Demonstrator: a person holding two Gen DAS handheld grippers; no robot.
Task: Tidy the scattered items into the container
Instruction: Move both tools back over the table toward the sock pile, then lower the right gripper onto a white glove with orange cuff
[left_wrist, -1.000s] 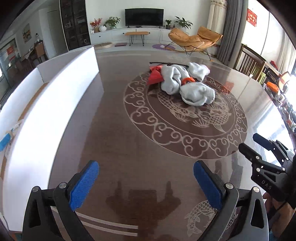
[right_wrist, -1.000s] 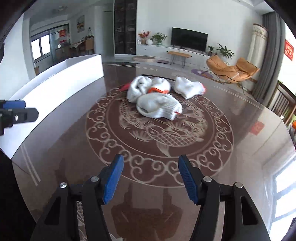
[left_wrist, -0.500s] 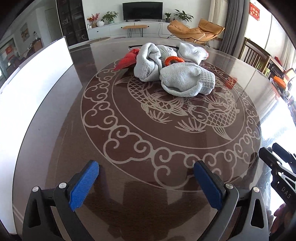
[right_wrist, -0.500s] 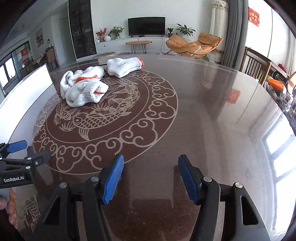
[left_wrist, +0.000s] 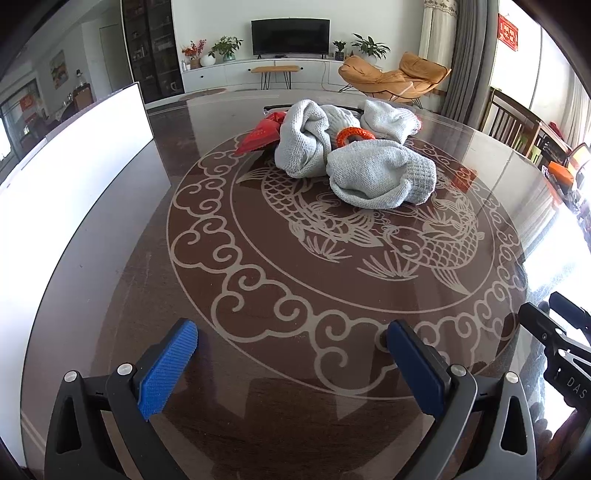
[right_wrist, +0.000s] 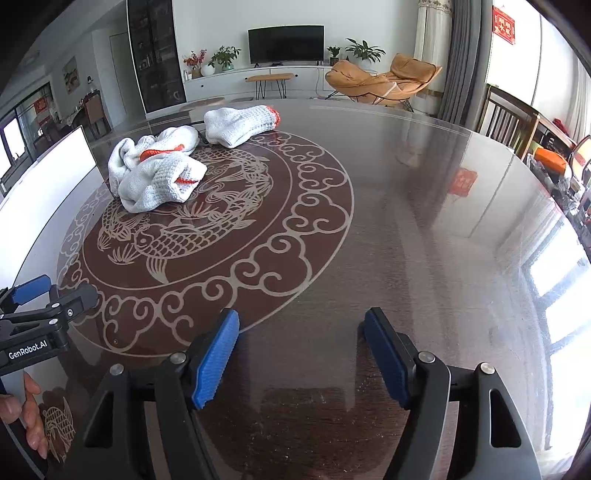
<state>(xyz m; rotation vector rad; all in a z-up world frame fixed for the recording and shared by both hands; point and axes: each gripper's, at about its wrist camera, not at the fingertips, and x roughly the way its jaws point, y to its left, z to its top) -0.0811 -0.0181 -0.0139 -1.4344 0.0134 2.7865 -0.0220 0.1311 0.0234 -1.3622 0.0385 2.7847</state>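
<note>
Several white knitted gloves with orange cuffs lie heaped on the round patterned table. The nearest glove (left_wrist: 380, 177) (right_wrist: 162, 181) is in front, a crumpled glove (left_wrist: 303, 144) sits behind it, and a third glove (left_wrist: 388, 118) (right_wrist: 240, 123) lies a little apart. A red item (left_wrist: 262, 134) pokes out at the heap's left. The white container (left_wrist: 92, 155) (right_wrist: 48, 177) stands along the left. My left gripper (left_wrist: 291, 332) is open and empty, well short of the heap. My right gripper (right_wrist: 302, 315) has its jaws opening with nothing between them, and the heap is far off to its upper left.
The dark glossy table (right_wrist: 424, 221) carries a fish and cloud pattern. A hand (right_wrist: 29, 417) holds the left gripper's body at the lower left of the right wrist view. Wooden chairs (left_wrist: 506, 122) stand past the table's right edge, with an orange lounge chair (left_wrist: 399, 77) beyond.
The left gripper has come closer to the heap and lower, with the container now off to its left. The right gripper has swung right, putting the heap at upper left, and its jaws stand wider.
</note>
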